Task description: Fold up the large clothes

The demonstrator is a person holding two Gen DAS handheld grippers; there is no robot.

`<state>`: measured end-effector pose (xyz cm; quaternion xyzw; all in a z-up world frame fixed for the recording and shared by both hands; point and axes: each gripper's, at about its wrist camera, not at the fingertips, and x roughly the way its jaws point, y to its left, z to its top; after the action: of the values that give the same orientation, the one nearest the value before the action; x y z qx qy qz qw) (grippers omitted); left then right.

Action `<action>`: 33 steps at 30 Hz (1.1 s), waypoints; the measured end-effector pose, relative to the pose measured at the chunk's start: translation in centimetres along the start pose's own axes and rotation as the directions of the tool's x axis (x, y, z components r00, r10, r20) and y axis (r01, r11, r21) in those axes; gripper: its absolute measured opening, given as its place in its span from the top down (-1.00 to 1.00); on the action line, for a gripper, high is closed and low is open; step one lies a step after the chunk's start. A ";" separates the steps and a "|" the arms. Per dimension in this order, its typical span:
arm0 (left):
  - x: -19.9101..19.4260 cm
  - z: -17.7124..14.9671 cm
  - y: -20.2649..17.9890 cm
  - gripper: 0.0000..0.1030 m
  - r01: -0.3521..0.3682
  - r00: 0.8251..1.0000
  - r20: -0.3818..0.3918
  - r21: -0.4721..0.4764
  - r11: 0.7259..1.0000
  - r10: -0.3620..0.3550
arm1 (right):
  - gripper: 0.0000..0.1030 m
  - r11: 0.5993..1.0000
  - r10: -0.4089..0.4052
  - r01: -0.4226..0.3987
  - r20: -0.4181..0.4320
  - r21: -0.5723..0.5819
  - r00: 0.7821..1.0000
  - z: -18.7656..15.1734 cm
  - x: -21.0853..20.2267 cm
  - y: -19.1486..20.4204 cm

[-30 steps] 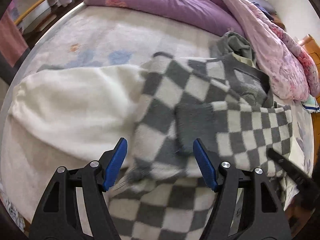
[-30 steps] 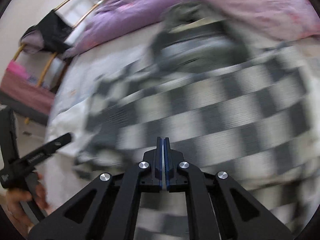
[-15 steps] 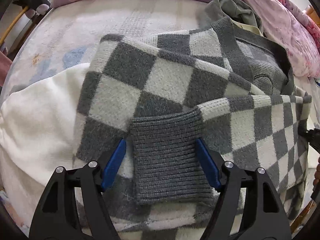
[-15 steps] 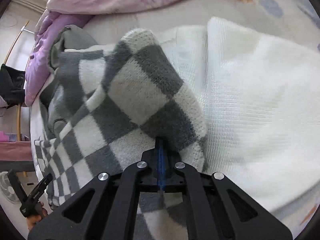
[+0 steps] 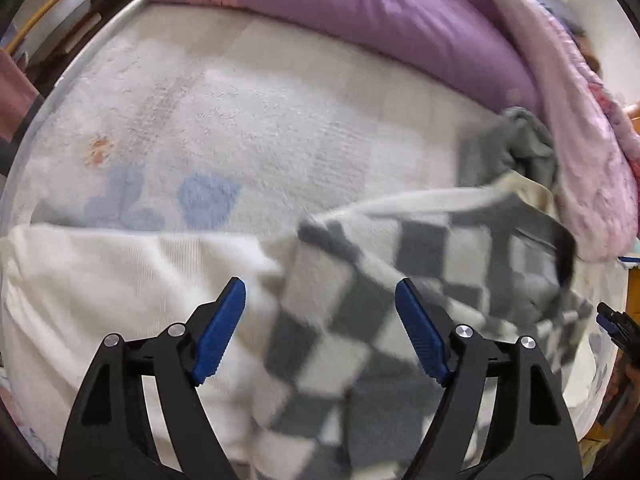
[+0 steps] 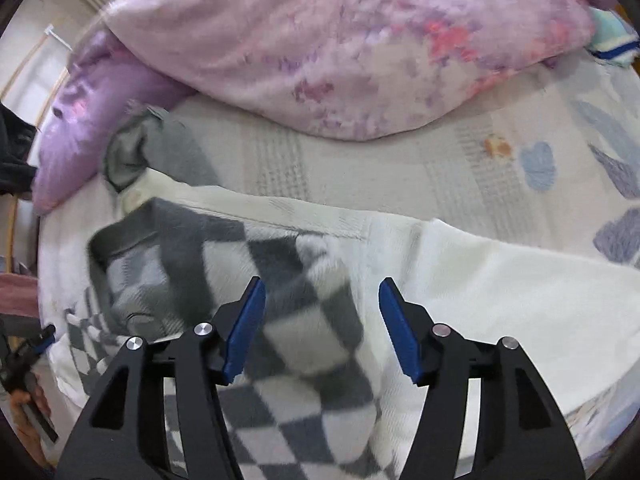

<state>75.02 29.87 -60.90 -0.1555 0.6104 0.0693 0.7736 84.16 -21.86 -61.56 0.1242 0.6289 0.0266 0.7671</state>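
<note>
Grey-and-cream checks cover the one sweater (image 5: 360, 340), which lies on the bed (image 5: 248, 128) in the lower right half of the left wrist view. Its long axis runs from the bottom centre of that frame up toward the right, where the dark collar band (image 5: 560, 240) sits at mid right. In the right wrist view the same sweater (image 6: 288, 320) fills the lower left and centre, collar end at mid left and body running down to the bottom edge.

One white garment (image 5: 100, 280) lies at the lower left of the left wrist view, its right edge tucked under the sweater; in the right wrist view it (image 6: 500, 300) spreads across the lower right. One crumpled grey garment (image 5: 516, 148) sits at the upper right, just beyond the collar. One purple quilt (image 5: 380, 12) is heaped along the top of the frame, with a pink floral side (image 6: 340, 40) filling the top of the right wrist view.

The left gripper (image 5: 320, 330) stands with its blue pads wide apart, holding nothing, above the seam between white garment and sweater. The right gripper (image 6: 322, 326) is likewise spread, empty, over the sweater's right edge.

Bare sheet lies open between the clothes and the quilt, across the middle of both views. The bed's left edge curves down the left of the left wrist view.
</note>
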 end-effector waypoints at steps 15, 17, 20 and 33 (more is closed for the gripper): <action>6.2 3.3 -2.4 0.56 -0.153 0.980 -0.095 0.219 0.964 0.177 | 0.61 0.999 -0.035 0.028 -0.164 -0.047 0.986 1.0 6.7 -0.1; 4.0 2.8 -1.9 0.61 -0.134 0.989 -0.042 0.185 0.974 0.144 | 0.63 0.999 -0.006 -0.001 -0.124 -0.053 0.992 0.4 5.4 -0.2; -0.5 1.4 -1.6 0.64 -0.102 0.994 0.053 0.190 0.977 0.093 | 0.65 0.997 0.059 -0.061 -0.038 -0.051 0.998 -1.1 1.8 -0.7; -17.4 -15.8 -0.7 0.71 -0.098 0.970 0.235 0.129 0.987 0.066 | 0.67 0.949 0.263 -0.235 0.121 -0.209 0.957 -15.1 -14.3 -2.1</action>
<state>56.34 25.54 -47.24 -0.0664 0.5262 0.0760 0.8444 66.25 -24.33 -51.06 0.1296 0.5443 0.1749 0.8102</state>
